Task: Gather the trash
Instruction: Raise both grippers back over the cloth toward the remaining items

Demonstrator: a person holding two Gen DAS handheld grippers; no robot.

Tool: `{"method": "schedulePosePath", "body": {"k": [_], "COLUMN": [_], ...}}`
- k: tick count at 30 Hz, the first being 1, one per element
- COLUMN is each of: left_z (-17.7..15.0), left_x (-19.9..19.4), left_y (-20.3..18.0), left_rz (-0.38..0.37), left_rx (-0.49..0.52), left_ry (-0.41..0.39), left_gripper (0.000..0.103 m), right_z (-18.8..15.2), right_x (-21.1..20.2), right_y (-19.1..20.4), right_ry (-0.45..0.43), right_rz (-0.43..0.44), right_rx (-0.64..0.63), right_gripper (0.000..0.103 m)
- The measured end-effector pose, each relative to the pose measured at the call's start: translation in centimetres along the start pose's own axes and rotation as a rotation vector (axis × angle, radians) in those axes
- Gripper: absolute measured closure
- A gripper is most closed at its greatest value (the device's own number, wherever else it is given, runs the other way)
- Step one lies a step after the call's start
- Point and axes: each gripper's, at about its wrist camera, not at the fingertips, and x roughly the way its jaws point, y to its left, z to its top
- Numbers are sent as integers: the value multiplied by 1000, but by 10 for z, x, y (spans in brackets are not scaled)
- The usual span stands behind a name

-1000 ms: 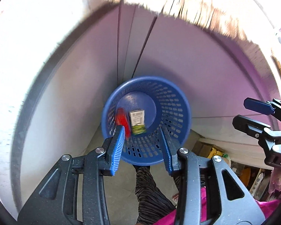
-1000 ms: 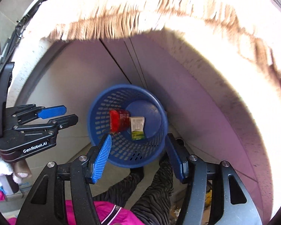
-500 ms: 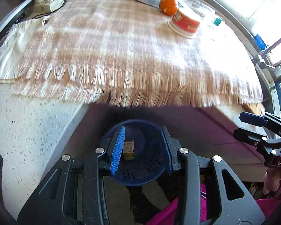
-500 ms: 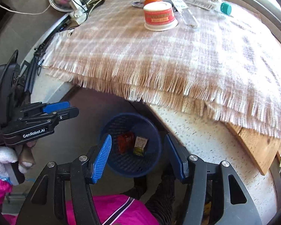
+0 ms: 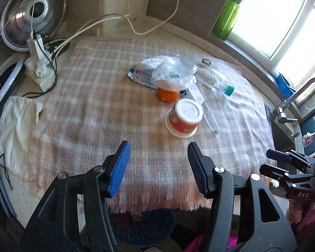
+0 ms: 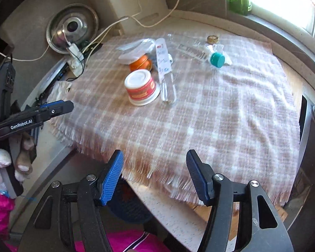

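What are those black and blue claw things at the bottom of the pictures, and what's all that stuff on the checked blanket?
No robot here: a person holds a grabbing tool in each hand, with a camera on each looking along its two fingers. One picture is from the left tool, one from the right tool. Both tools are empty; the left one's jaws are opening wider. On the checked cloth lie an upside-down red and white cup, an orange under a crinkly clear plastic bag, a clear bottle with a teal cap and a long clear wrapper. Below the counter's edge sits a blue bin for trash.
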Motion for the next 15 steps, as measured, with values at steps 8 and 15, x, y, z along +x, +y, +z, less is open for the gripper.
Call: {"method": "schedulePosePath", "body": {"k": [8,15], "left_z": [57,105], "left_x": [27,60], "left_y": [-14,-20], "left_rz": [9,29], "left_rx": [2,-2], "left_ry": [-19,4], "left_gripper": [41,40], "right_z": [44,85], "right_x": [-2,10], "right_y": [-40,-68], "right_ry": [-42,-57], "right_rz": [-45,-73], "right_rx": [-15,-18], "right_gripper": [39,36]}}
